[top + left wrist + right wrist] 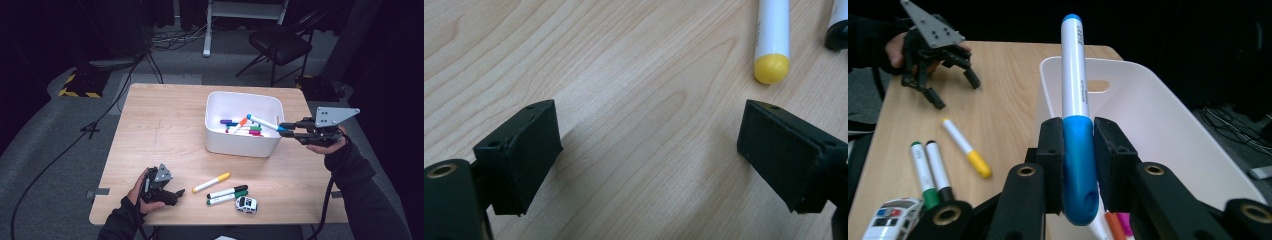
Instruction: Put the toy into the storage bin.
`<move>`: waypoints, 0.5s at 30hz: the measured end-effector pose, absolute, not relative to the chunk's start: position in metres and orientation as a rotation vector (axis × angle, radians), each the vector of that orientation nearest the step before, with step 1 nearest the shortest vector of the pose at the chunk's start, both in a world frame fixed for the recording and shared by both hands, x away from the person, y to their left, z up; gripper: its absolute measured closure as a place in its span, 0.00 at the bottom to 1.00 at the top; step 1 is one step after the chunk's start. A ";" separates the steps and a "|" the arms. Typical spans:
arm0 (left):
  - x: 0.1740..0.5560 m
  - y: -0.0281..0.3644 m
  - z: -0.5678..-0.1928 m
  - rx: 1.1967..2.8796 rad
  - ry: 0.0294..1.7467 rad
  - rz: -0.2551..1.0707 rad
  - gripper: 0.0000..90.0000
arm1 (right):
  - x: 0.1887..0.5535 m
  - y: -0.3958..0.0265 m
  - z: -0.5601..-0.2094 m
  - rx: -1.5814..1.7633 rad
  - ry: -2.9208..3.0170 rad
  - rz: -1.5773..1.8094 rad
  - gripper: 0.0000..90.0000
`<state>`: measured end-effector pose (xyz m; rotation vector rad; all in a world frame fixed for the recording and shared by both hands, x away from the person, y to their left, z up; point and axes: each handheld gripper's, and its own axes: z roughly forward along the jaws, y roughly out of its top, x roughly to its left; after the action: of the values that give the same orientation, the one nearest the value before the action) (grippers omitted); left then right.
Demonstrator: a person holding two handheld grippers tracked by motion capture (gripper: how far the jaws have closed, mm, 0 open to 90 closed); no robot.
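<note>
My right gripper (284,129) (1079,152) is shut on a blue-capped white marker (263,122) (1075,100) by its blue cap, and holds it above the right rim of the white bin (242,145) (1168,115). Several markers (243,128) lie inside the bin. Low over the table's near left, my left gripper (177,193) (649,150) stands open with bare wood between its pads. Its jaws are wide apart. A yellow-capped marker (211,182) (772,37) (964,148) lies just beyond it, untouched.
A black-capped marker (227,192) (939,168), a green-capped marker (228,198) (921,174) and a small white toy car (246,204) (892,217) lie near the table's front edge. A folding chair (280,45) stands on the floor beyond the table.
</note>
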<state>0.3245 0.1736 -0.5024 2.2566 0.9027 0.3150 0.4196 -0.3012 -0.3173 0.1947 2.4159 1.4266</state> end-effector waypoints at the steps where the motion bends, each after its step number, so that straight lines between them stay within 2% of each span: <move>1: 0.325 0.174 -0.502 2.255 0.897 0.317 0.12 | 0.423 -0.301 -0.315 0.203 2.412 1.428 0.84; 15: 0.325 0.173 -0.503 2.254 0.899 0.315 0.12 | 0.475 -0.277 -0.318 0.309 2.456 1.339 0.84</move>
<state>0.3247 0.1733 -0.5026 2.2539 0.8989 0.3153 0.4748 -0.2769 -0.3182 0.3092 2.4560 1.3394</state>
